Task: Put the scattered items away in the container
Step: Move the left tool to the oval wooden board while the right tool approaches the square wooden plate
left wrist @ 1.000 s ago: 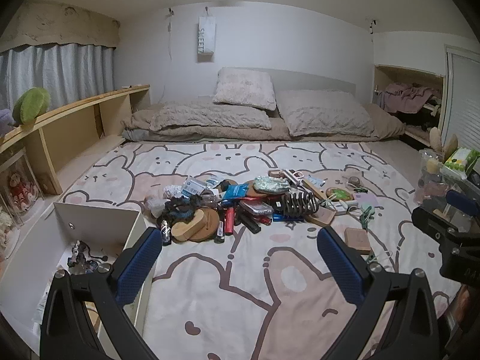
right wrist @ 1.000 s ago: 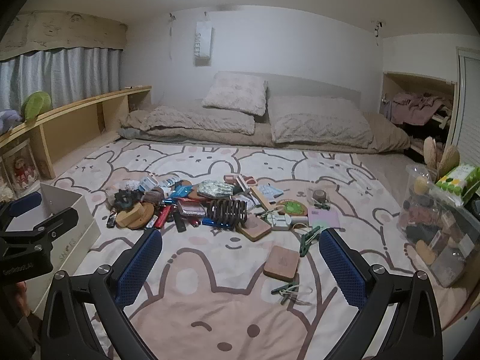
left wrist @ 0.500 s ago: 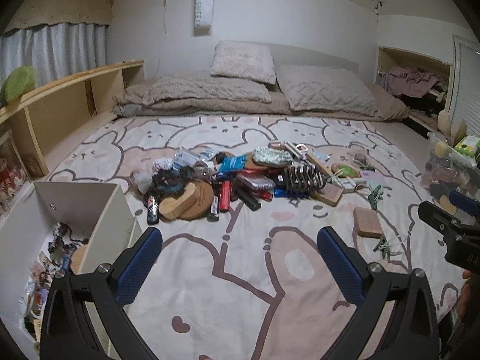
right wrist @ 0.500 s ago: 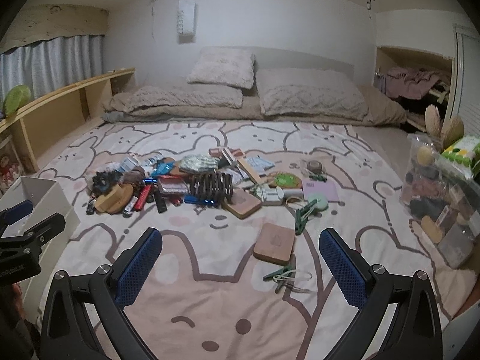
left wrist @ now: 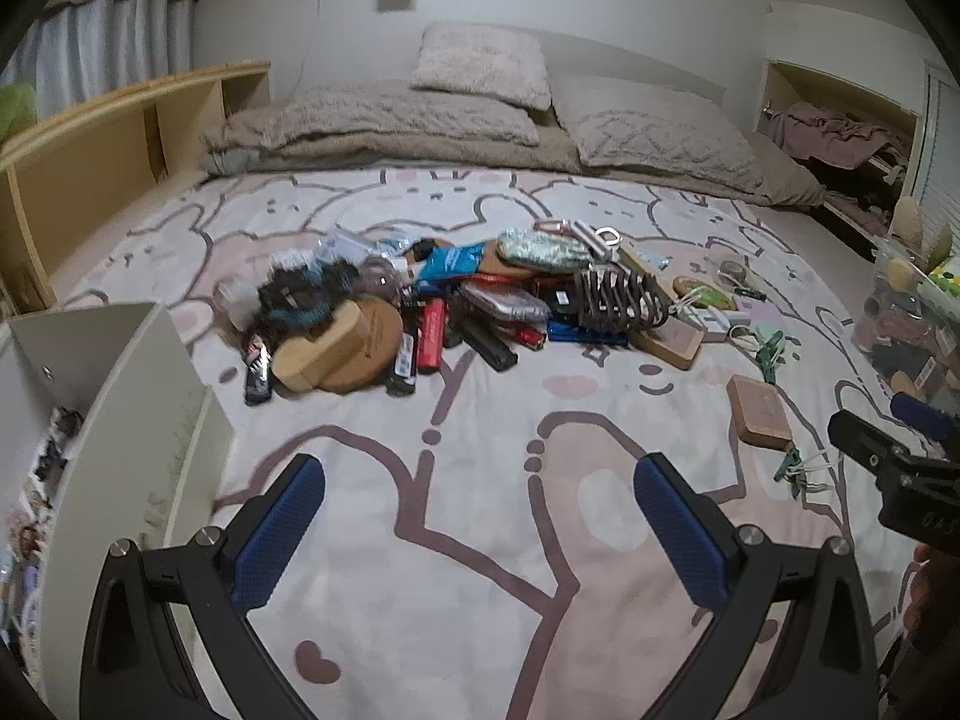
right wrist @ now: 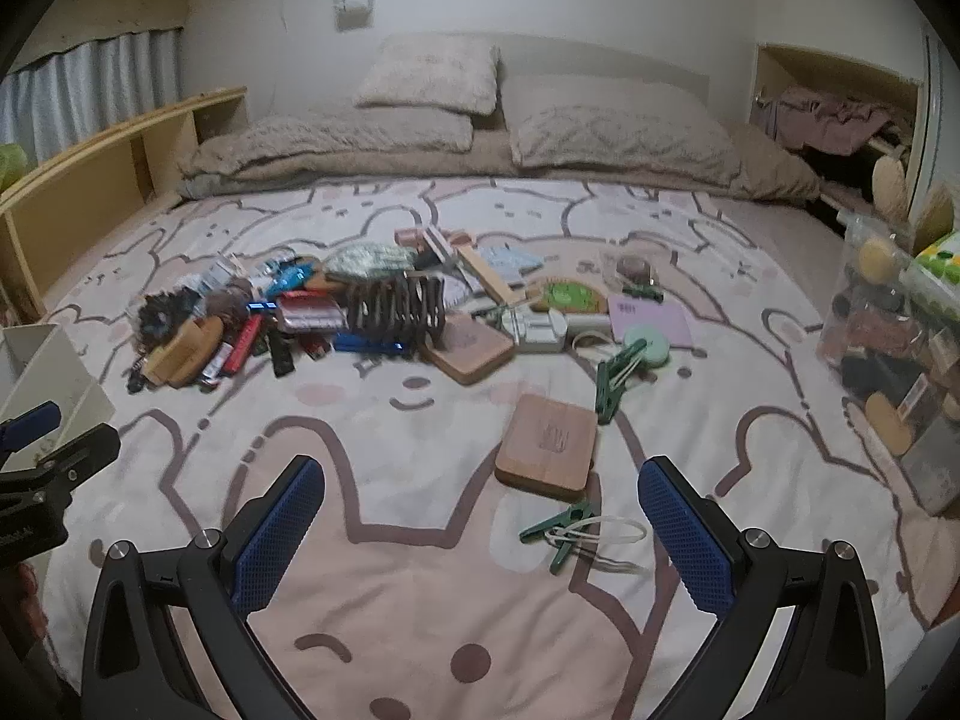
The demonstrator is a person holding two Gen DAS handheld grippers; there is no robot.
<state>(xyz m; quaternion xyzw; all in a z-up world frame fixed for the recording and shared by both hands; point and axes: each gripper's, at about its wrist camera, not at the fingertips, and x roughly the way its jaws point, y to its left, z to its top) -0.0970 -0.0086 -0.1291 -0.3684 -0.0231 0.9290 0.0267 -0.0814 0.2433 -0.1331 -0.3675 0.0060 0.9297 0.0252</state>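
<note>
Scattered items (left wrist: 456,312) lay in a long heap across the middle of the bed (left wrist: 492,540), its long axis running left to right, with stragglers trailing off toward the right: a wooden block (right wrist: 549,447) and green clips (right wrist: 564,534) lay apart from the heap, just ahead of the right gripper (right wrist: 480,534). The white container (left wrist: 120,420) stood open at the bed's left edge, just beside the left gripper (left wrist: 474,528), with a few things already inside.

Both grippers hovered above the bedspread with jaws spread wide and nothing between them. The heap lay straight ahead of the left gripper and well apart from it; the block and clips sat nearest the right one, close in front of its right finger. By that reckoning the right hand was better placed for the outlying pieces, and the left for carrying to the container.

Compared with a second earlier, both cameras had tipped down and come forward: the ceiling had left view, the heap and block loomed larger, and more of the container's inside showed.
</note>
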